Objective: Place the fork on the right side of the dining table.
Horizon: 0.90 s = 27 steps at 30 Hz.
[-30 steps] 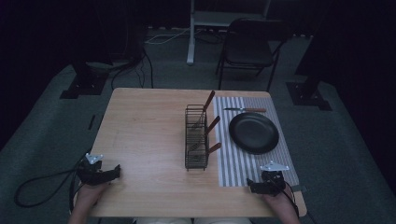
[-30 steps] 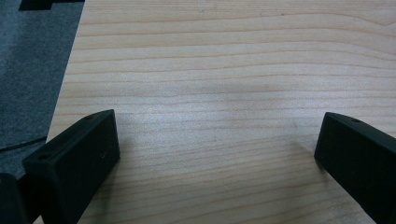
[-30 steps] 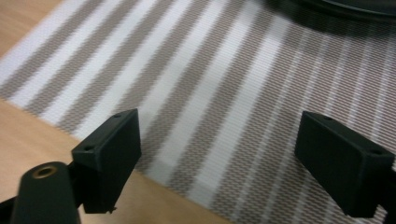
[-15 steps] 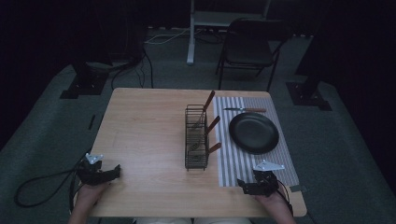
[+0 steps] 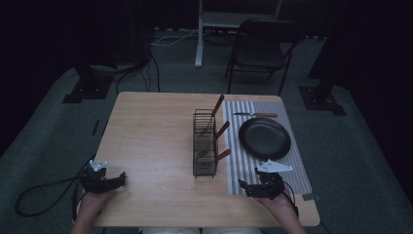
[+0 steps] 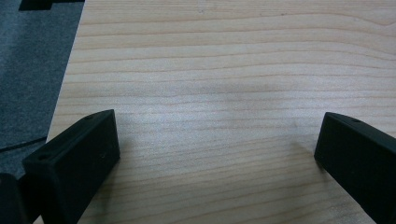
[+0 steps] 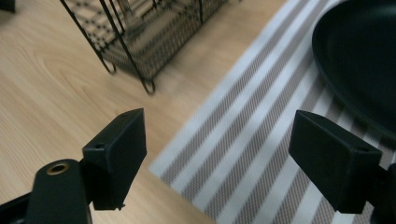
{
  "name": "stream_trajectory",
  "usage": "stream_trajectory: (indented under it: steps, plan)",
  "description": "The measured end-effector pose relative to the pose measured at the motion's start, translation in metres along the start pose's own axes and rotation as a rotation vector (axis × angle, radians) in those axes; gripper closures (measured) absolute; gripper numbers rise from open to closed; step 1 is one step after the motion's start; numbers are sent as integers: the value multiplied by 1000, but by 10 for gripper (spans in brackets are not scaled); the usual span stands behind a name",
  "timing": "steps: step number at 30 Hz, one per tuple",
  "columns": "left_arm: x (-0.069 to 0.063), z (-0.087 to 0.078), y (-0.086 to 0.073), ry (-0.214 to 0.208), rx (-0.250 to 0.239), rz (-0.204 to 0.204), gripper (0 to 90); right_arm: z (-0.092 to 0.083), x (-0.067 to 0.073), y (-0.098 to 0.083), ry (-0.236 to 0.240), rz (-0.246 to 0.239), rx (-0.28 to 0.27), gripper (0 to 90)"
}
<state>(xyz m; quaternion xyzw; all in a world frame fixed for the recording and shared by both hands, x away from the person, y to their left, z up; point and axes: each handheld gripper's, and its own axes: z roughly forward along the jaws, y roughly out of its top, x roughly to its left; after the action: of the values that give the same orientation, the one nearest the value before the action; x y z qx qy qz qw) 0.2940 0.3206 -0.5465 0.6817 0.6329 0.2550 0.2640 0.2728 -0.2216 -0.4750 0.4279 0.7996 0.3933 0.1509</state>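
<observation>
Low in the frame, both the left gripper [image 5: 119, 179] and right gripper [image 5: 244, 187] gape empty, the black plate [image 7: 359, 60] cut off beside the wire rack [image 5: 204, 144].

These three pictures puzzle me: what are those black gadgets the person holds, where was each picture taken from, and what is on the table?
There is no robot here. A person sits at a wooden table with a hand-held gripper in each hand: the left gripper and the right gripper.

The high view comes from a fixed camera above the person. The other two come from small cameras riding on the grippers, so the black blocks rising from the bottom are that gripper's own fingers.

On the table stands a wire rack holding wooden-handled utensils. Beside it lies a striped mat with a black plate and a knife on it.

Both grippers are open and hold nothing. The left one looks at bare wood; the right one is over the mat's near corner.
</observation>
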Motion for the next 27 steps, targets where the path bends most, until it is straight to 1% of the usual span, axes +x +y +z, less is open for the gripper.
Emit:
stream_trajectory:
  steps: [1, 2, 4, 8, 12, 13, 18, 19, 20, 21, 23, 27]
  plan:
    - [0, 0, 0, 0, 0, 0, 1, 0, 3, 6, 11, 0, -15, 190]
    - [0, 0, 0, 0, 0, 0, 2, 0, 4, 9, 4, -1, -22, 217]
    - [0, 0, 0, 0, 0, 0, 2, 1, 7, 14, 5, 0, -25, 235]
    - [0, 0, 0, 0, 0, 0, 1, 1, 11, 23, 13, -2, -36, 249]
    - [0, 0, 0, 0, 0, 0, 1, -1, 15, 33, 35, -2, -57, 251]
    - [0, 0, 0, 0, 0, 0, 1, -1, 15, 33, 35, -2, -57, 251]
    - [0, 0, 0, 0, 0, -1, 1, -3, 23, 44, 44, -6, -78, 284]
    - [0, 0, 0, 0, 0, -1, 2, -4, 24, 46, 48, -6, -85, 293]
    - [0, 0, 0, 0, 0, 0, 2, -4, 26, 48, 47, -9, -91, 320]
    - [0, 0, 0, 0, 0, 0, 2, -4, 28, 50, 44, -10, -96, 323]
    - [0, 0, 0, 0, 0, -1, 1, -4, 30, 55, 58, -2, -111, 341]
    - [0, 0, 0, 0, 0, 0, 2, -4, 35, 62, 68, -8, -122, 409]
